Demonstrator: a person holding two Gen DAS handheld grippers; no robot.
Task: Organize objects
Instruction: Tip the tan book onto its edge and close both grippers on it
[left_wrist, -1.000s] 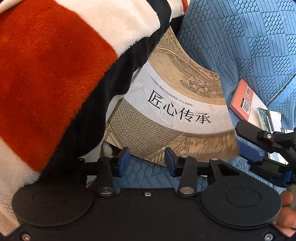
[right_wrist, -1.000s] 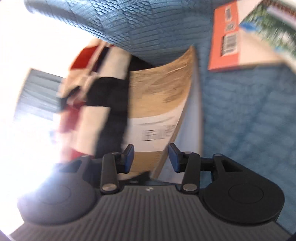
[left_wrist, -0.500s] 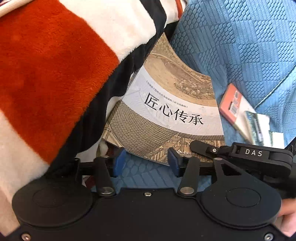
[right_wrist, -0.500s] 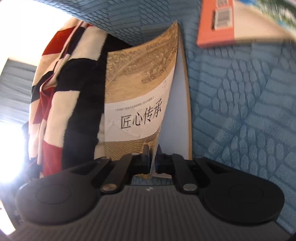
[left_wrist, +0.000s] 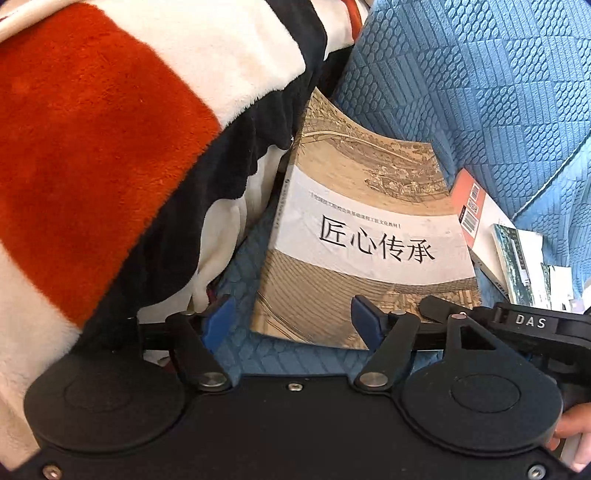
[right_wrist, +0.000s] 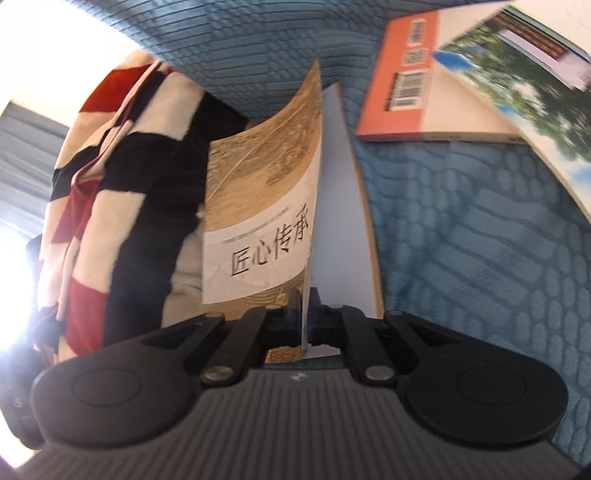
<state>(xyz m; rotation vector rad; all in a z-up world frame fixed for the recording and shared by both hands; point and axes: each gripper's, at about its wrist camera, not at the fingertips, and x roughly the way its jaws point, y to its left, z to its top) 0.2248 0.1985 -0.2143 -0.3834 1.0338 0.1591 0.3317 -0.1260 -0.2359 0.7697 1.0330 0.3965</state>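
1. Right claw (right_wrist: 303, 321) has snapped closed since a second ago; its pads now pinch the front cover of the tan book (left_wrist: 369, 236) at the near corner, cover peeled up off the pages.
2. Left claw (left_wrist: 291, 325) is opening, jaws wide, nothing between them, hovering at the book's near edge.
3. Book lies on the blue quilted cover (left_wrist: 480, 92), against the striped blanket (left_wrist: 110, 147), near the orange book (right_wrist: 402, 74).
4. Judgement: pickup has begun, but the grip has only the cover.

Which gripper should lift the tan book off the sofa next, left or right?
Right. The right gripper is shut on the tan book cover's edge; the left gripper is opening, nothing between its jaws.
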